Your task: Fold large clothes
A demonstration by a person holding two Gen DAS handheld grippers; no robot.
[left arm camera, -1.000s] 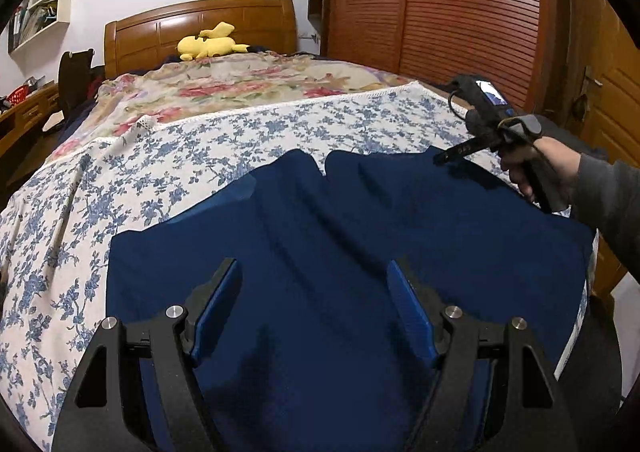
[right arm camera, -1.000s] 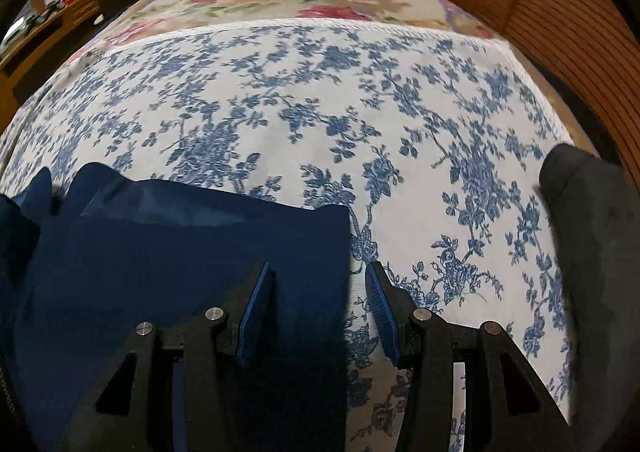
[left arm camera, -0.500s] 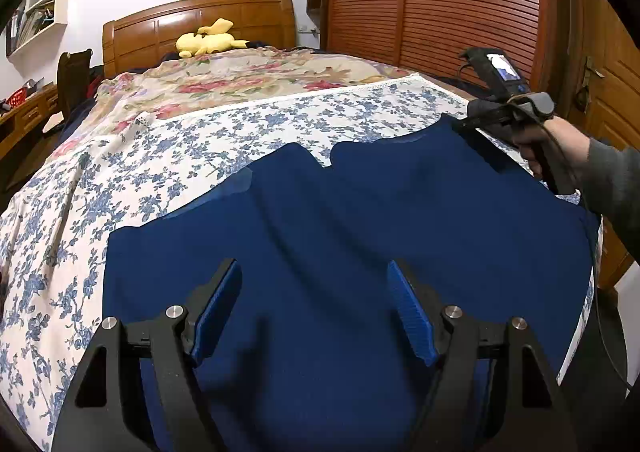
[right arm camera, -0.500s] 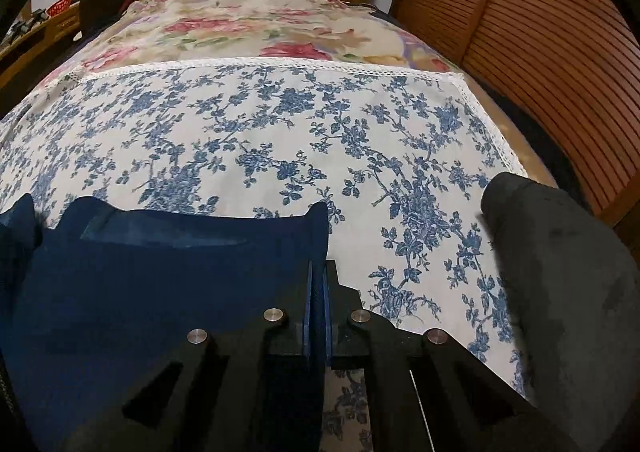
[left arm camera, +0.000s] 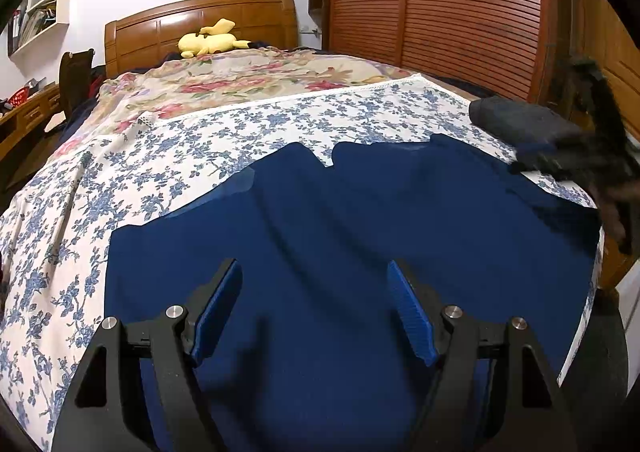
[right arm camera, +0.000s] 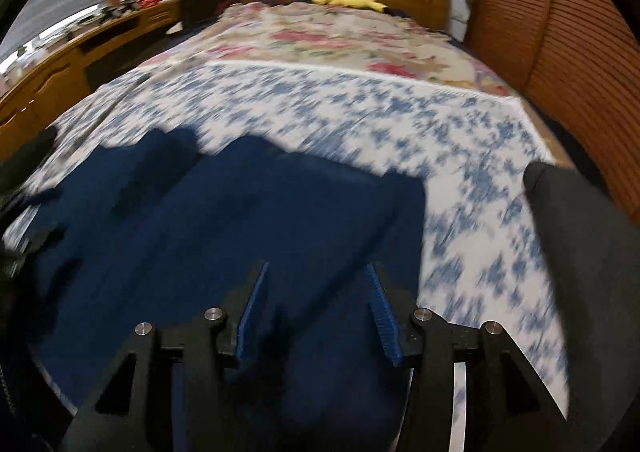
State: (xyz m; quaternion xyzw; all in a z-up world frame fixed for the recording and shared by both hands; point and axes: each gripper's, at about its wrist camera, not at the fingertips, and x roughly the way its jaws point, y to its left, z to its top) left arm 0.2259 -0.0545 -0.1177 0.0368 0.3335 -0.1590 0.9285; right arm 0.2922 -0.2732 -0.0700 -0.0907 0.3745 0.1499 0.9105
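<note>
While the navy garment (left arm camera: 360, 236) lies spread flat on the bed's blue-floral sheet (left arm camera: 160, 155), left gripper (left arm camera: 314, 312) hovers over it, wide apart, empty. Right gripper (right arm camera: 316, 316) jaws opening, nothing pinched. No legible writing. Yellow plush (left arm camera: 212, 41) by the headboard (left arm camera: 200, 27); louvred wardrobe (left arm camera: 460, 11) beside the bed.

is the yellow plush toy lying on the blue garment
No, the yellow plush toy lies by the headboard, far from the blue garment.
</note>
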